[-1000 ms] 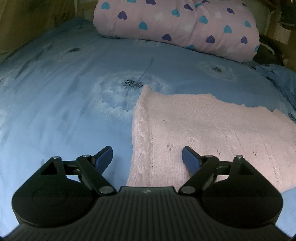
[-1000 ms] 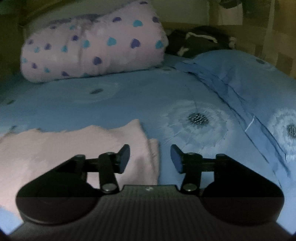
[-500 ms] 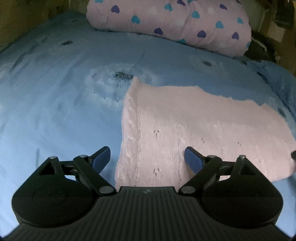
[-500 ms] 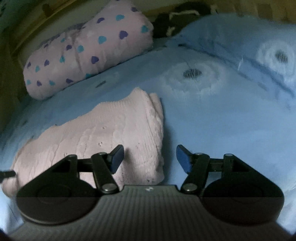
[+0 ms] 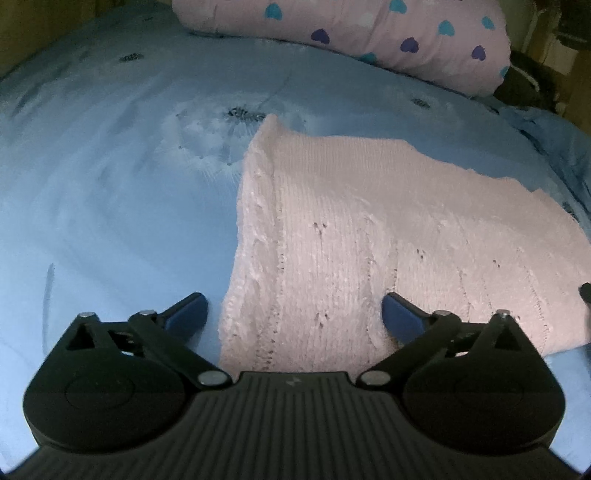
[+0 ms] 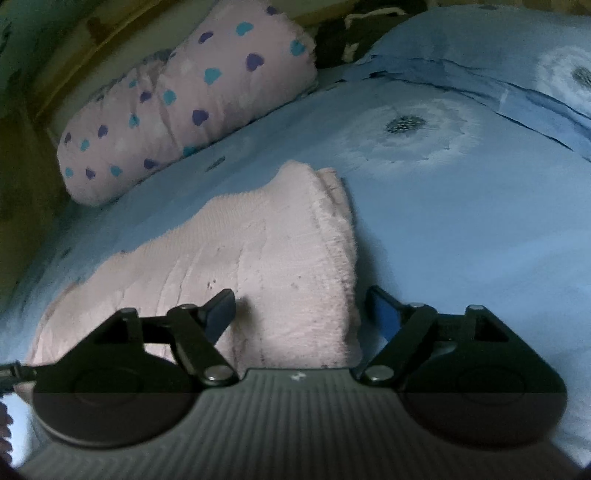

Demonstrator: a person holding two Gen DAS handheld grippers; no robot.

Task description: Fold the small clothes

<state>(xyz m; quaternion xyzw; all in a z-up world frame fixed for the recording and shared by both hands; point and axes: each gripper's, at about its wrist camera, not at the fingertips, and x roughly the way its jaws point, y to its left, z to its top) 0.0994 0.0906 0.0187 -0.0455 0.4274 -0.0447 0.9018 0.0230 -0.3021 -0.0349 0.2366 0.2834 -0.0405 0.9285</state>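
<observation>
**Both tongs spreading wide over the ends of the pink knit**

The left tongs (image 5: 291, 314) are opening to their widest, and they are sitting lower over the pink knitted garment (image 5: 369, 236) than a second ago. The knit's near left corner is lying between the blue pads, which are pressing on nothing. One pad is hovering off the knit's left edge, over the blue bedsheet (image 5: 110, 206); the other is over the knit itself.

The right tongs (image 6: 301, 308) are opening too, much wider than a second ago, and they have dropped close to the knit's right edge (image 6: 280, 266). That thick, layered edge is lying between the pads, ungripped.

So the garment is lying flat on the bed, with both tongs likely readying to pinch its near corners for a fold.

Beyond the knit, the heart-print pillow (image 5: 369, 33) is lying across the head of the bed.
</observation>
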